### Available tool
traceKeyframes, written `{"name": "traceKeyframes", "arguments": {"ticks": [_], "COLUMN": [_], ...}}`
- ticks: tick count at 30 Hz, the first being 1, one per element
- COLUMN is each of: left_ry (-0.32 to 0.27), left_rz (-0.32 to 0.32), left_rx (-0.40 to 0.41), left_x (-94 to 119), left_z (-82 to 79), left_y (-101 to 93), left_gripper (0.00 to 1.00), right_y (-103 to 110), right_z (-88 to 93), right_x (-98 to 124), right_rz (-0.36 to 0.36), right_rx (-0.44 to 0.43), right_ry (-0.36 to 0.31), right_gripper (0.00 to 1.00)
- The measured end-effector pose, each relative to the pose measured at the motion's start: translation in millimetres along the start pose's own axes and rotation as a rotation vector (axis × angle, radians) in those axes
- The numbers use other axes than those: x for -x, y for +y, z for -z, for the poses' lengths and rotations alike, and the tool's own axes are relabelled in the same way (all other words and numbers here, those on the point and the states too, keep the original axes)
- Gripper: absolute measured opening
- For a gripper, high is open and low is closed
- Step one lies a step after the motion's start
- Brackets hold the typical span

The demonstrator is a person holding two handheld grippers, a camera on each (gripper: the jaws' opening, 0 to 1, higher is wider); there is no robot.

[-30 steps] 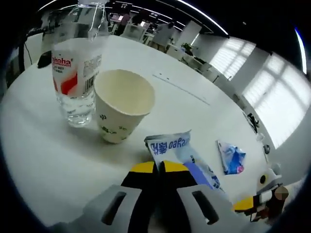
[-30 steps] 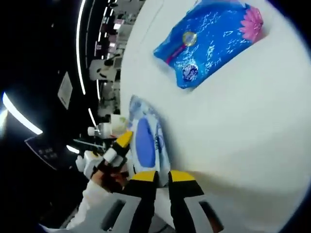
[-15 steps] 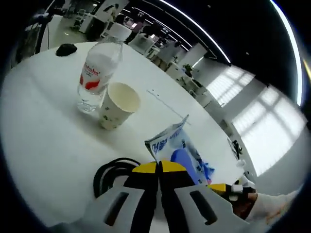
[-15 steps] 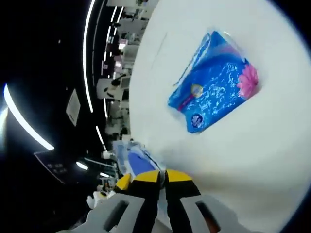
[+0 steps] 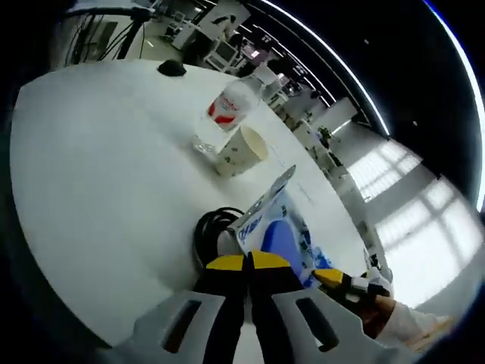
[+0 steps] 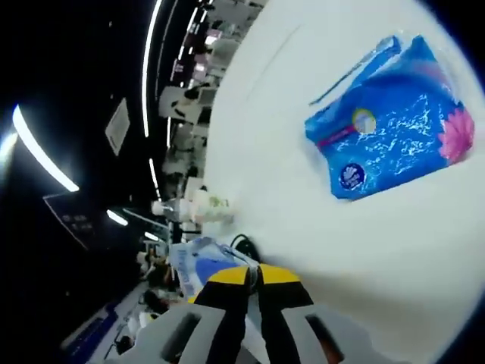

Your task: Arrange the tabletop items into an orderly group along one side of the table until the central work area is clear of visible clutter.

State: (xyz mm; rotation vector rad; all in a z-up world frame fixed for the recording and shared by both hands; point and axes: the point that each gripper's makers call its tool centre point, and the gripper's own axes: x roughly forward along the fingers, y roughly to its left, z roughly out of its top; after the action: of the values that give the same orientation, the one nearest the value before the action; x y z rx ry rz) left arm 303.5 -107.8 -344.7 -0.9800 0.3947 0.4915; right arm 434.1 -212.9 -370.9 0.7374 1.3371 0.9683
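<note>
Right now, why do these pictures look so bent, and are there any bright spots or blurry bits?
Left gripper view: the fisheye lens curves the table; the windows are blown out white; the bottle and cup look sharp. Right gripper view: the table edge bows, ceiling lights streak, and the blue pack glints.

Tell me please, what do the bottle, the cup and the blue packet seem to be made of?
The bottle looks like clear, glossy plastic: you see through it. The cup looks like matte paper, cream with small green prints. The blue packet looks like thin glossy plastic film, crinkled and shiny.
</note>
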Motion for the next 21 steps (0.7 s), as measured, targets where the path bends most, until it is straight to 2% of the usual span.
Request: {"name": "traceKeyframes", "arguments": {"ticks": [2,4,6,7,9,10,13,14,16,18,21], "left_ry": [0.006,0.023,0.020,0.017,-0.005,0.001,-0.011,-0.011,-0.015,0.003,0.005], "left_rz": [-0.028,-0.052,-0.062,-0.064,-0.075,-0.078,-0.082,-0.078,-0.064,-0.048,-0.049], "left_rx": [-0.015,-0.036,-0.040,-0.032,0.022,0.019,0.038,0.042,0.022,-0.042,-0.059], "left_x": [0,-1,-1,-2,-3,-3,-4,-5,-6,-7,-6], "left_z": [3.3,8.1,10.9,10.9,10.3,11.7,12.2,12.3,12.4,16.2,18.1], "left_y": [5.6,10.3,12.8,16.0,20.2,21.7,22.2,21.0,17.5,13.9,15.6], "left_gripper": [0.00,0.00,0.00,0.00,0.00,0.00,0.00,0.00,0.00,0.00,0.00], "right_y": [-4,-11,-19,-22,-25,-27,-24,-24,-26,-28,-30], "right_z": [0.0,-3.6,-5.6,-3.1,-4.7,-4.6,3.6,11.0,18.1,39.3,53.1], "right_x": [-3,-4,-3,-2,1,2,5,7,10,14,9], "right_rz": [0.015,0.045,0.086,0.100,0.099,0.101,0.068,0.056,0.059,0.067,0.082], "right_rx": [0.023,0.087,0.107,0.100,0.096,0.087,0.033,0.001,0.006,0.030,0.027], "right_ry": [-0.007,-0.040,-0.064,-0.053,-0.074,-0.078,-0.064,-0.033,-0.018,0.064,0.107], "right_gripper": [0.02,0.03,0.06,0.13,0.30,0.38,0.41,0.42,0.42,0.39,0.33]}}
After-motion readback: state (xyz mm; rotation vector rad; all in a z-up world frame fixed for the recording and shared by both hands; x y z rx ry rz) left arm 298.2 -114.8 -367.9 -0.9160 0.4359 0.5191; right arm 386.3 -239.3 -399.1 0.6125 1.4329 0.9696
